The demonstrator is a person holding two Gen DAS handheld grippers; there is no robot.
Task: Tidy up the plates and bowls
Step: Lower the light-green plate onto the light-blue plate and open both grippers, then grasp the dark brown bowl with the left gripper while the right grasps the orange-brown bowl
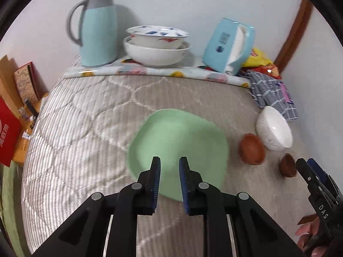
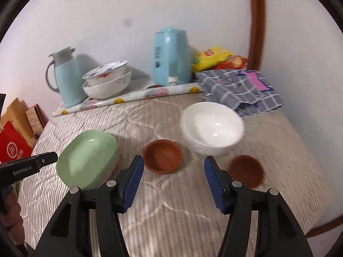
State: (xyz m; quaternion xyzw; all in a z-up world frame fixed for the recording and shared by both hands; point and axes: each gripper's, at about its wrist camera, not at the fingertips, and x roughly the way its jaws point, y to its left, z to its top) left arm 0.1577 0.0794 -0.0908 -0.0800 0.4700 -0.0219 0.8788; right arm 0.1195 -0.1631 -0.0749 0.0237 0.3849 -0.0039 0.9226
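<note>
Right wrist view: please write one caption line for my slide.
Open right gripper above two brown bowls, near white bowl and green plate.

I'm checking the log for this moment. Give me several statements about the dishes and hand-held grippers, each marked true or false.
1. The square pale-green plastic plate lies on the striped grey quilt. True.
2. The plain white ceramic bowl holds the larger brown wooden bowl. False: they sit side by side.
3. The right hand-held gripper is open and holds nothing. True.
4. The left hand-held gripper clamps the green plate. False: its jaws are apart, above the plate.
5. A flower-painted white bowl sits nested in another white bowl. True.
</note>
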